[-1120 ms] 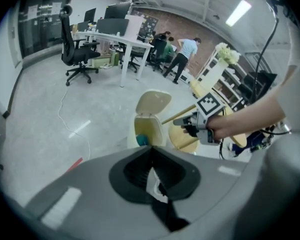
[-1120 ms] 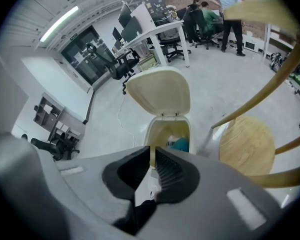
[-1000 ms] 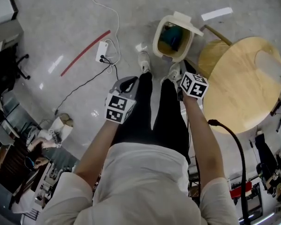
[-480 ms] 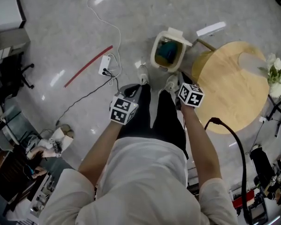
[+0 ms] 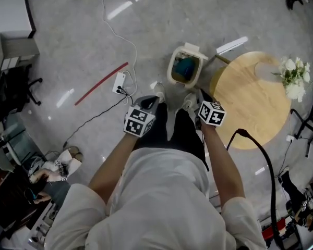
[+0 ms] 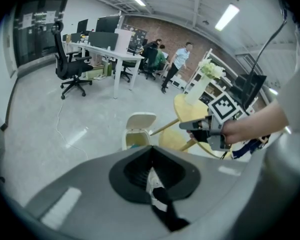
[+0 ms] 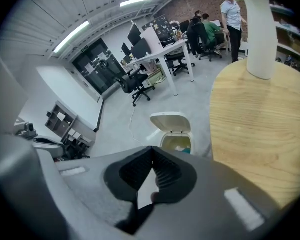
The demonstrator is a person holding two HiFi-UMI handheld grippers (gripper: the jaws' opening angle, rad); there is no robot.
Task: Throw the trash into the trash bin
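Head view, L to R: red strip (image 5: 101,83) lies on the grey floor, then a white power strip (image 5: 120,82) w/ a white cable (image 5: 126,40) running up the frame and a dark one trailing off lower left. Left gripper (image 5: 149,101) is held out in front of the person's body, over the left leg, pointing down and fwd; in the left gripper view its jaws are together w/ nothing between them, only a white shoe and dark trouser leg showing through the gap below the tips. Trash bin (image 5: 171,73) stands on the floor just beyond the person's shoes (image 5: 159,89), lid flipped up, w/ teal trash (image 5: 187,66) and sth yellowish inside. Right gripper (image 5: 200,95) is over the right leg, near the bin's right side; in the right gripper view its jaws are closed tip to tip, holding nothing. Next to the bin on the R is a round wooden table (image 5: 250,108), w/ a white vase of flowers (image 5: 288,76) near its far edge. Black cable (image 5: 261,160) loops down from the right forearm area.
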